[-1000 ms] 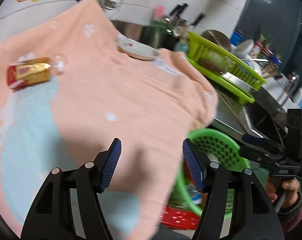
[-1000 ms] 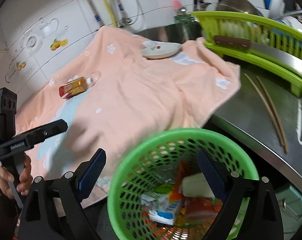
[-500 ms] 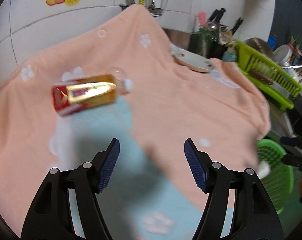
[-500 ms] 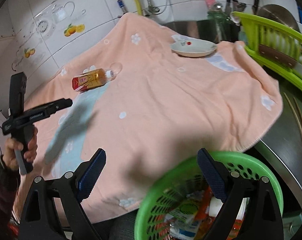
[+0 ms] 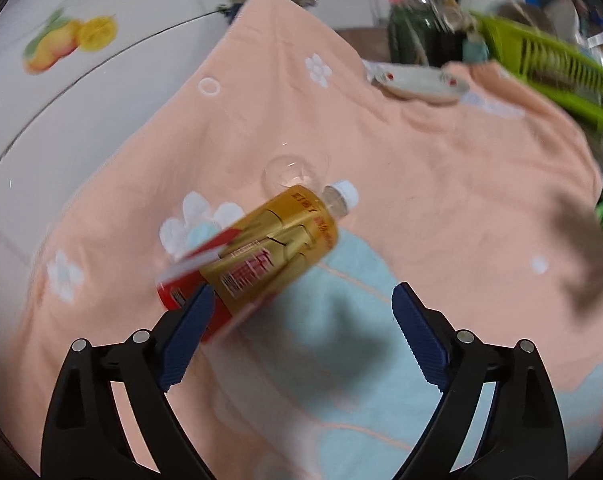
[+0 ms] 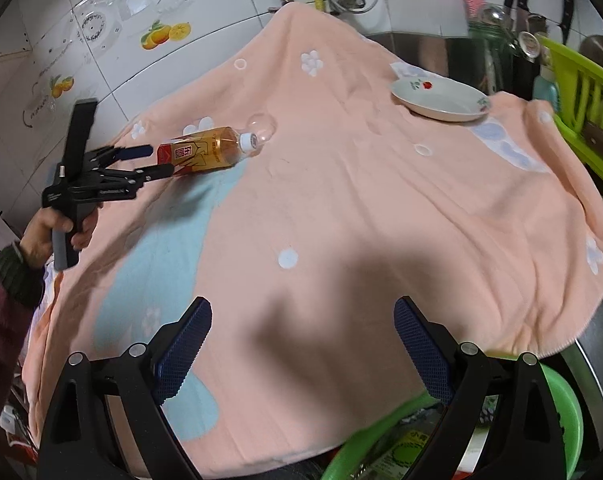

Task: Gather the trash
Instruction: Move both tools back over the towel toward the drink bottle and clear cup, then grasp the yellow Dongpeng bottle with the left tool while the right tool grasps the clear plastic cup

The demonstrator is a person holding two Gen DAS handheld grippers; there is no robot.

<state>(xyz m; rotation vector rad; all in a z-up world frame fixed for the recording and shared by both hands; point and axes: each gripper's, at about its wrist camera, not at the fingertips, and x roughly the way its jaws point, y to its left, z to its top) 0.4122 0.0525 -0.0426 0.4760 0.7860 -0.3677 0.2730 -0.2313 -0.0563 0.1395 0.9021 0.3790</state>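
Observation:
A plastic tea bottle [image 5: 261, 252] with a gold and red label and a white cap lies on its side on the peach towel [image 5: 441, 184]. My left gripper [image 5: 301, 340] is open, its left finger just in front of the bottle's base. In the right wrist view the bottle [image 6: 205, 154] lies at the far left, with the left gripper [image 6: 149, 160] open around its base end. My right gripper [image 6: 301, 344] is open and empty, above the towel's near edge. The green trash basket [image 6: 561, 416] with several wrappers sits below it at lower right.
A white plate [image 6: 441, 100] with a red flower sits at the towel's far right. A clear glass [image 6: 263, 126] lies beside the bottle cap. A green dish rack [image 6: 581, 96], knives and utensil jar stand at the right. Tiled wall and pipes lie behind.
My left gripper has swung left from the basket and closed in on the bottle, which now fills the middle of its view. My right gripper has lifted back from over the basket.

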